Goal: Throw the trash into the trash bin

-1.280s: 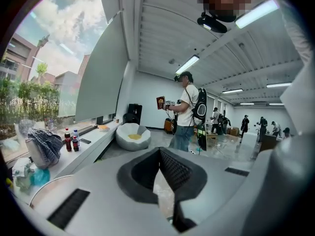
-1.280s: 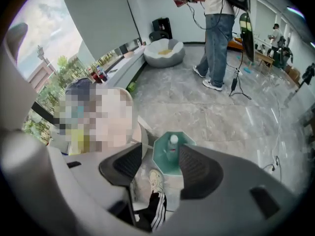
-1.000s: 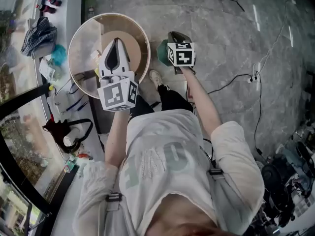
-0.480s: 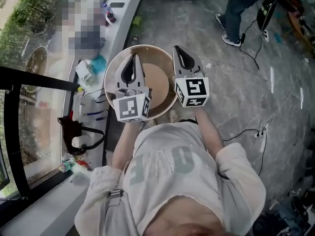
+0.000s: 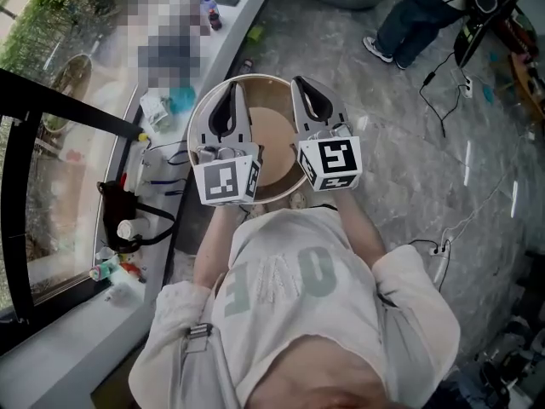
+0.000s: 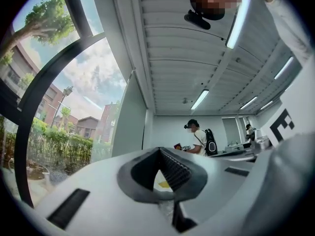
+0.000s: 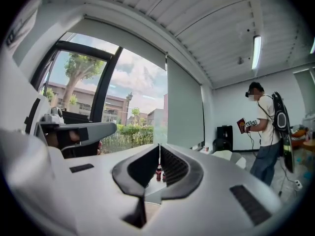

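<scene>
In the head view, the bin [image 5: 255,77] stood on the floor at 12 o'clock from the person's chest, round, with a pale rim and a plain brown base. The left gripper [image 5: 231,90] hung over its 9 o'clock side and the right gripper [image 5: 301,83] over its 3 o'clock rim, both pointing towards 12 o'clock. A cluttered window sill [image 5: 183,75] ran just beside the bin at 10 o'clock. No trash showed; the grippers hid part of the bin's inside

In the left gripper view, the jaws were clenched tip to tip and nothing sat between them; only the far floor showed through the gap below the tips

In the right gripper view, the jaws were likewise pressed together and empty, with small bottles [image 7: 158,172] far off at 12 o'clock through the gap and another person [image 7: 266,127] at 3 o'clock

With both grippers bare above the bin, the drop looked finished or not begun. To do the step well, any piece should be carried over the brown middle, not the rim, brought low between the walls, and only then let go, so nothing bounces out towards the sill
</scene>
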Motion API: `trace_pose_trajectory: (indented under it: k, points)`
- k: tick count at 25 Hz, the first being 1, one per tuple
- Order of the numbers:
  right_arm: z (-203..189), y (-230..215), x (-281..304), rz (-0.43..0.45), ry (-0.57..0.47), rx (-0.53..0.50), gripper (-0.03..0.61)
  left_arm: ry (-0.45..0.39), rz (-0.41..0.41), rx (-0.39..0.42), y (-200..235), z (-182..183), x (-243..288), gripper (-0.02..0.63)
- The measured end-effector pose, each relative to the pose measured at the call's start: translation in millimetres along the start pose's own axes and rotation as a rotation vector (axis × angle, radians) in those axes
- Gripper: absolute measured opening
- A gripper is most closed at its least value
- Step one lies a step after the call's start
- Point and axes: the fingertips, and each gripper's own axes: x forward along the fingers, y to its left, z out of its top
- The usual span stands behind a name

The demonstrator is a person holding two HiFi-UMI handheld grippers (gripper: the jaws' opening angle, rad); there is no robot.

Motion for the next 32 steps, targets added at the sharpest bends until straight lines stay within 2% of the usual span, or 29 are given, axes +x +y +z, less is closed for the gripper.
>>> trace_pose_trajectory:
  k: [4, 8, 11, 13, 17, 18, 19, 21, 25, 30, 32]
  points:
    - [0, 9, 1, 0.031, 0.010, 0.002, 0.018, -0.001, 0.014, 0.010, 4, 3, -6, 0.012]
    - [-5, 22, 5, 0.073, 0.021, 0.033, 0.018, -0.024, 0.071, -0.027, 25, 6, -16, 0.012]
    - [-22, 40, 11, 0.142, 0.087, 0.055, 0.018, -0.026, 0.101, -0.027, 40, 5, -24, 0.012]
    - [-38, 55, 17, 0.197, 0.143, 0.095, 0.018, -0.033, 0.126, -0.045, 52, 5, -32, 0.012]
    - [-73, 87, 22, 0.244, 0.216, 0.230, 0.033, -0.008, 0.208, -0.051, 82, -5, -59, 0.012]
    - [-88, 98, 24, 0.258, 0.251, 0.279, 0.141, 0.010, 0.225, -0.049, 89, -11, -68, 0.012]
    - [-104, 110, 26, 0.268, 0.290, 0.327, 0.276, 0.031, 0.239, -0.045, 96, -17, -78, 0.012]
    - [-143, 135, 28, 0.266, 0.372, 0.377, 0.302, 0.079, 0.265, -0.032, 111, -33, -99, 0.012]
    - [-249, 182, 21, 0.249, 0.600, 0.364, 0.305, 0.172, 0.330, -0.047, 143, -76, -140, 0.012]
    - [-413, 221, -26, 0.125, 0.898, 0.482, 0.305, 0.288, 0.387, -0.060, 173, -137, -195, 0.012]
    - [-459, 229, -57, 0.109, 0.976, 0.443, 0.305, 0.332, 0.422, -0.080, 174, -157, -222, 0.012]
